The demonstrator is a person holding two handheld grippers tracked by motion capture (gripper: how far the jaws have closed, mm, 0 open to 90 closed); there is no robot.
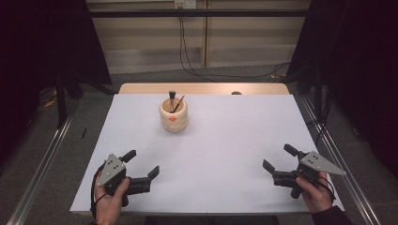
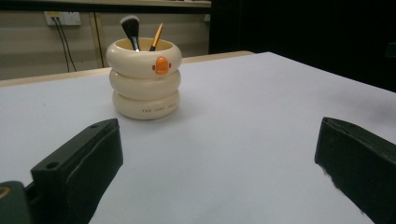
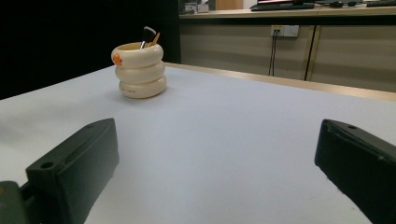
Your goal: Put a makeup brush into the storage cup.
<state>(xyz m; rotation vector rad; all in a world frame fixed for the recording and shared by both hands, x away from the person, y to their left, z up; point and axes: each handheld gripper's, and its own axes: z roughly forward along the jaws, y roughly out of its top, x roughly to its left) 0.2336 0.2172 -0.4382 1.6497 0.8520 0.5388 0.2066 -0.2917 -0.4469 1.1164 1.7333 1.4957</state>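
A cream holder (image 1: 173, 117) of three stacked rings was marked with an orange spot on its top ring and a line of small dark lettering on its lowest. A black-handled brush (image 1: 172, 100) with white-tipped bristles and an orange-brown stick (image 1: 179, 103) were seen in it. The table (image 1: 225, 154) was covered in pale white, edged in light wood at the far side. Both grippers, left gripper (image 1: 141, 165) and right gripper (image 1: 278, 158), were coloured black, each topped by a grey plate.

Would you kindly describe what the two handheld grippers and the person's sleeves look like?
Both the left gripper and right gripper are black, with blocky jaws and a grey three-cornered plate on top. A black cable loops by the left hand. A dark sleeve covers the right wrist.
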